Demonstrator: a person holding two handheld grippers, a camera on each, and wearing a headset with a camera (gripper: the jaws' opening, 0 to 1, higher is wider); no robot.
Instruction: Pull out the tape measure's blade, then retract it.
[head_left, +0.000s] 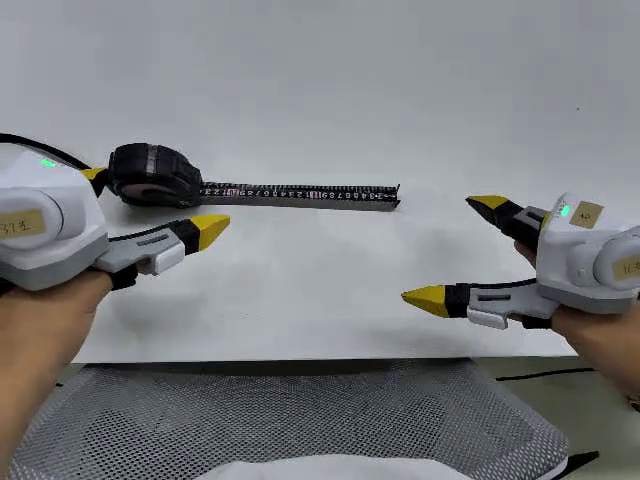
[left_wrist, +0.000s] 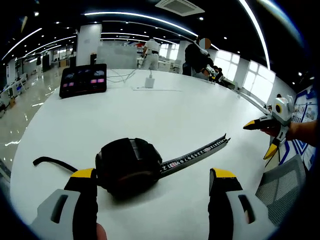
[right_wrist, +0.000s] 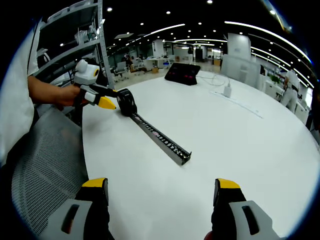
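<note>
**Tape measure: blade extended, case between the left gripper's tips**

The tape measure (head_left: 152, 175) lies on the white table (head_left: 320, 90). Its black case rests on its side. The blade (head_left: 300, 194) runs out of the case flat along the tabletop, to the right in the head view, and ends in a small upturned hook (head_left: 396, 194). A thin black strap (left_wrist: 52, 162) trails from the case on the side away from the blade.

The left gripper (head_left: 152, 202) has its jaws spread wide. In the left gripper view the case sits just beyond the two yellow tips. It lies closer to the left-hand tip than to the right-hand one, and the blade passes out above the right-hand tip. Neither tip presses on the case. Whether the left-hand tip touches it cannot be told.

The right gripper (head_left: 456, 250) also has its jaws spread, with nothing between them. It is held above the table, well apart from the hook, further right and nearer the person in the head view. In the right gripper view the hook end lies ahead, between the two tips and beyond them.

Limits of view:
- In the head view the left gripper's body hides most of its far jaw, and only a sliver of yellow shows beside the case.
- The blade's printed graduations are too small to read.
- The hands are cut off at the picture edges.
</note>
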